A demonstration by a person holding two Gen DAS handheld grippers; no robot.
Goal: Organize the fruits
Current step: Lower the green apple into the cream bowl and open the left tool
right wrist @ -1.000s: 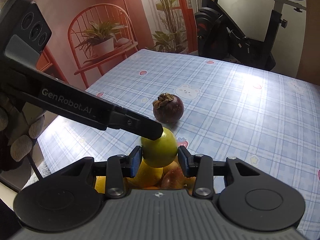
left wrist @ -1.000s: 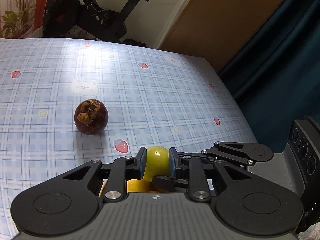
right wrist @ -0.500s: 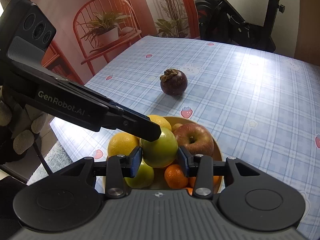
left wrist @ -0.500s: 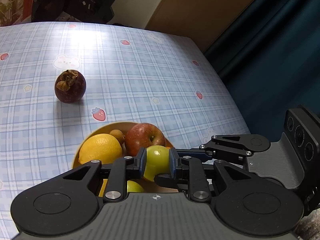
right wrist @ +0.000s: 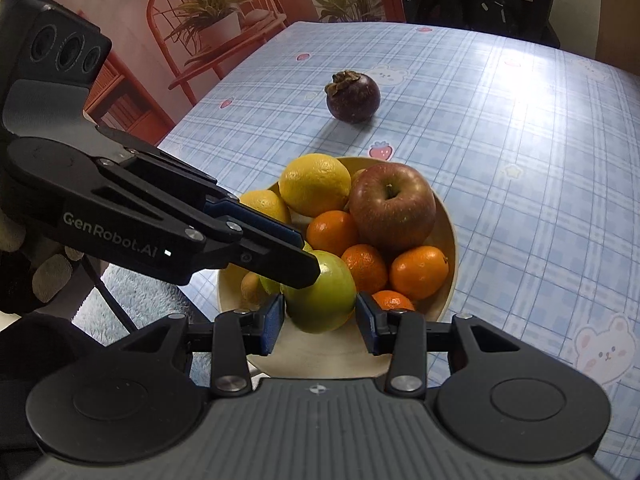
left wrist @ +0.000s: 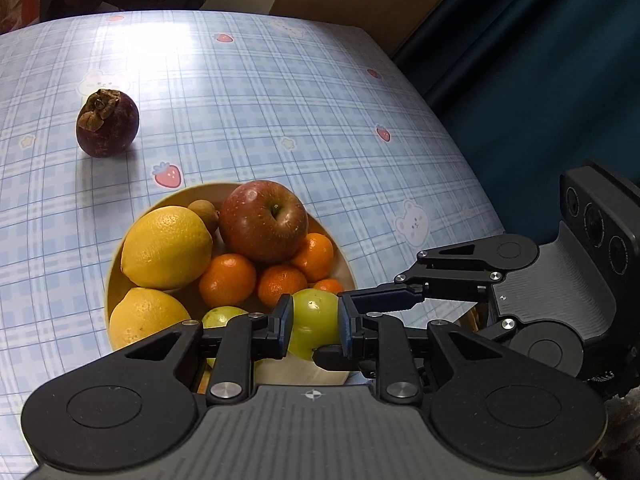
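- While both claws met over the near rim of the bowl [left wrist: 120,264], the left claw [left wrist: 314,326] was clamped on a green fruit [left wrist: 314,320], its pads pressing each side
- The right claw [right wrist: 320,320] was clamped on that same green fruit [right wrist: 324,300], held just above the bowl [right wrist: 448,240]
- Inside the bowl lay a red apple [left wrist: 264,220], two lemons [left wrist: 166,246] and several oranges [left wrist: 228,280]
- A mangosteen [left wrist: 107,124] sat alone on the checked tabletop [left wrist: 280,100], well apart from the bowl
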